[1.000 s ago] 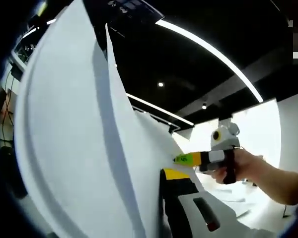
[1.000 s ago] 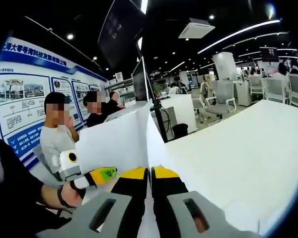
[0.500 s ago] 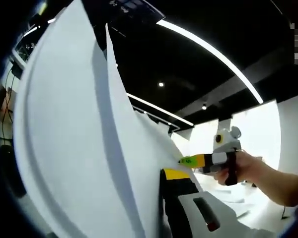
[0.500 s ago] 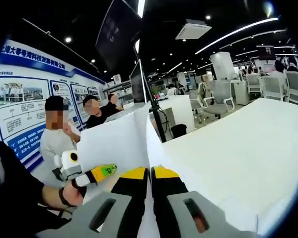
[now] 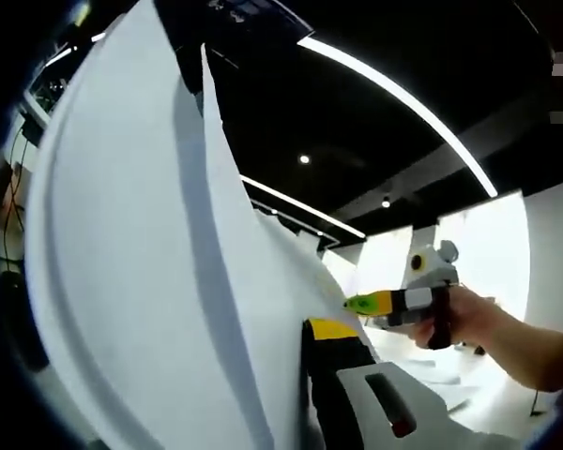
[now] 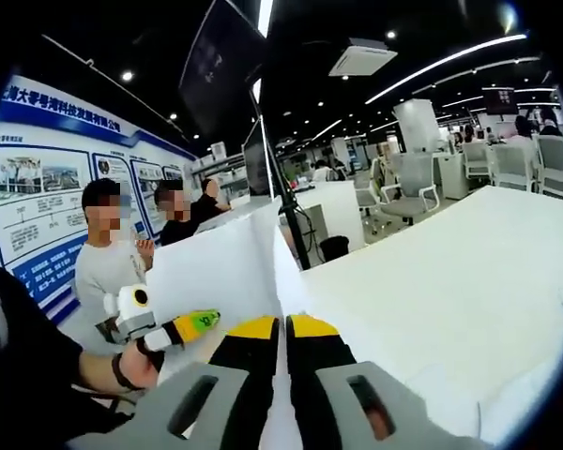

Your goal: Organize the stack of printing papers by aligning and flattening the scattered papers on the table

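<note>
A stack of white printing paper (image 5: pixel 150 262) is held up off the table, standing on edge and curving away to the upper left. My left gripper (image 5: pixel 305 330) is shut on its lower edge; one yellow-tipped jaw shows and the sheets hide the other. My right gripper (image 5: pixel 371 302), held by a hand, touches the same edge just to the right. In the right gripper view the paper (image 6: pixel 216 267) rises between my right gripper's (image 6: pixel 282 326) yellow jaw tips, which are shut on it. My left gripper (image 6: pixel 192 325) sits at the paper's left side.
A white table (image 6: pixel 450 281) stretches away to the right. Two people (image 6: pixel 108 262) stand at the left by a blue wall poster (image 6: pixel 38 187). A monitor on a pole (image 6: pixel 263 155) and office chairs (image 6: pixel 413 192) stand further back.
Almost nothing has changed. Both grippers keep their hold on the raised paper, and the right gripper has drifted slightly to the right in the left gripper view.
</note>
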`<state>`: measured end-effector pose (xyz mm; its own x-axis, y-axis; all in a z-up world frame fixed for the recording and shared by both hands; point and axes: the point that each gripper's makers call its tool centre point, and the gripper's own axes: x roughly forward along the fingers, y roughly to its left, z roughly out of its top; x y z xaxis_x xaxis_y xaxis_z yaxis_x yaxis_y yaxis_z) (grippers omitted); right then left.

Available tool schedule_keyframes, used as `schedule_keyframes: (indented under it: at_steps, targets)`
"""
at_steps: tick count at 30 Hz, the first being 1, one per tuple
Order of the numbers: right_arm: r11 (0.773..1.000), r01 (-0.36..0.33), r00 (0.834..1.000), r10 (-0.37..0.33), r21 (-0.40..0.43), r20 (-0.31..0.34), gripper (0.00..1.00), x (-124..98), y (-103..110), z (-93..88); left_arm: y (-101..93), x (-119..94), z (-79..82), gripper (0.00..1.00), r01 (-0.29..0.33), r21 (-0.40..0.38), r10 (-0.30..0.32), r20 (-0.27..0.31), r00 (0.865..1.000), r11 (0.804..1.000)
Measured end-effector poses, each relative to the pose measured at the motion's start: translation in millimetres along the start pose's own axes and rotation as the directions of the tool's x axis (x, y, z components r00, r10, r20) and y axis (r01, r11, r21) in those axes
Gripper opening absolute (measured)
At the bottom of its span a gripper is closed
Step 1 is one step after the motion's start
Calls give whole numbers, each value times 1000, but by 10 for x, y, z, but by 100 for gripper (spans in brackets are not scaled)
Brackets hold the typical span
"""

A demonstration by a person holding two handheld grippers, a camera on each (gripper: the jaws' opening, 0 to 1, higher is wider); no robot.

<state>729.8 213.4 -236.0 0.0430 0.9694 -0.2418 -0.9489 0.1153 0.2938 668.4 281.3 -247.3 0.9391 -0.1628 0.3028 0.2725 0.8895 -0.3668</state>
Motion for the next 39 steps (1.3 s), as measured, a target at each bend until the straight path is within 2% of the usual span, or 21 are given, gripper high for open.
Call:
schedule_keyframes:
  at_steps: [9, 12, 14, 18, 28, 33, 39]
  targets:
    - [1000, 12, 1000, -12, 26, 6, 5, -55, -60, -9, -12, -1, 2, 7, -1, 2, 1, -2, 1000, 1000]
    - [999, 18, 1000, -18, 37, -20, 11, -65, -76, -59, -10, 4, -1, 7, -2, 3, 2, -4, 1000, 1000]
    - [999, 34, 999, -33, 12, -27, 17, -65, -106, -76, -13, 4, 0, 7, 0, 4, 0, -4, 1000, 1000]
    - [999, 45, 998, -46, -25, -49, 20, -62, -122, -123, -16, 4, 2, 7, -1, 6, 1, -5, 1000, 1000]
    - [998, 44, 997, -46, -37, -55, 30, -61, -83, -143, 18, 9, 3, 7, 0, 14, 0, -4, 1000, 1000]
    - [994, 80, 994, -86, -74, -73, 42, -76, -131, -155, 45, 15, 3, 8, 0, 13, 0, -3, 1000, 1000]
    - [994, 98, 993, -101, -46, -61, 56, -116, -164, -142, 52, 22, -13, 8, -3, 24, 3, -9, 1000, 1000]
